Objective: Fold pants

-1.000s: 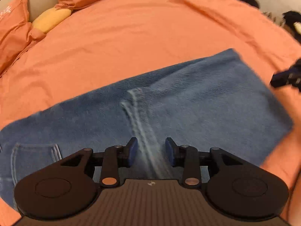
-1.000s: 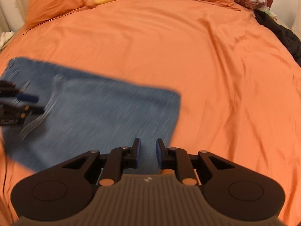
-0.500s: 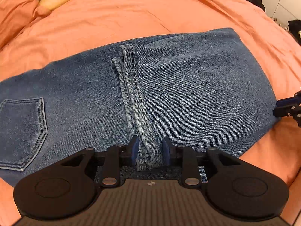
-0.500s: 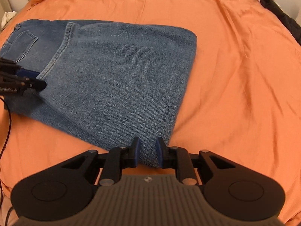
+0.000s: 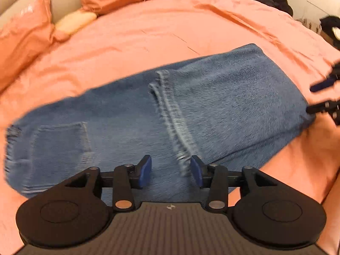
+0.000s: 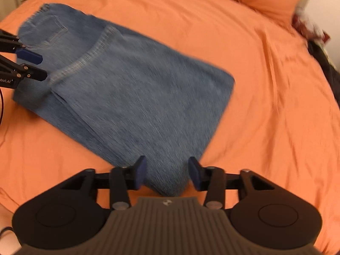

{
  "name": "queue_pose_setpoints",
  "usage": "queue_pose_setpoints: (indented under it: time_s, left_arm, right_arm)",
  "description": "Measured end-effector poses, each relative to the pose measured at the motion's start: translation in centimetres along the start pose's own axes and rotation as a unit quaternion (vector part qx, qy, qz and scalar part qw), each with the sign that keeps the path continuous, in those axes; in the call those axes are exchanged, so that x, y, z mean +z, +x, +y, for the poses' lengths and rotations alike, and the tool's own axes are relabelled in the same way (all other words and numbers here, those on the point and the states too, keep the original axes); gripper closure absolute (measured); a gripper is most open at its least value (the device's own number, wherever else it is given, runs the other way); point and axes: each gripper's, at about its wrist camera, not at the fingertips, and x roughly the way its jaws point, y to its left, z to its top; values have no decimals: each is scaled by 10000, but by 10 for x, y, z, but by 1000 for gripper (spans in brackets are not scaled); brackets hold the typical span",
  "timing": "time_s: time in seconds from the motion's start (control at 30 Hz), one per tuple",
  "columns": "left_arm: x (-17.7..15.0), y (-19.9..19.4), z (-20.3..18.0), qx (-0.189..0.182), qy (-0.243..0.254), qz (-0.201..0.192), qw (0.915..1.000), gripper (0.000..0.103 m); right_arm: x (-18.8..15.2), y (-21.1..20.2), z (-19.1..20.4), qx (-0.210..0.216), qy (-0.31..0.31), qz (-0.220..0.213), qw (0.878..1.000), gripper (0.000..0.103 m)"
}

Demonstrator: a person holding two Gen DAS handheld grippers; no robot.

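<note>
Barely legible: "bot.AI" on left tongs beside jeans.

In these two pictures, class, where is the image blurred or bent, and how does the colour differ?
Left wrist view: jeans smeared by motion, bed cover paler pink, edges bowed by fisheye. Right wrist view: the jeans' outline is smeared, cover deeper orange, tongs sharp.
</note>
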Motion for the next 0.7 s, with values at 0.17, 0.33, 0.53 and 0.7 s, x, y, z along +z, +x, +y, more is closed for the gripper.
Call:
queue_pose_setpoints:
  time_s: [0.17,0.33,0.53,0.7]
  left_arm:
    - [-10,-30,37,-28,-51,-204,9998,33]
    - [-30,-42,85,298,-287,-267,9988,24]
    - [-58,-37,167,660,-1258,-312,9894,23]
    - [-86,-21,244,654,-3031,-507,9494,22]
  right_arm:
    - [27,-6,32,200,-851,-354,9955,41]
    - [56,6,63,232,-1354,-412,9897,40]
    - [89,26,86,367,-1753,-503,9825,37]
    - [112,49,99,430,-2048,-499,9766,37]
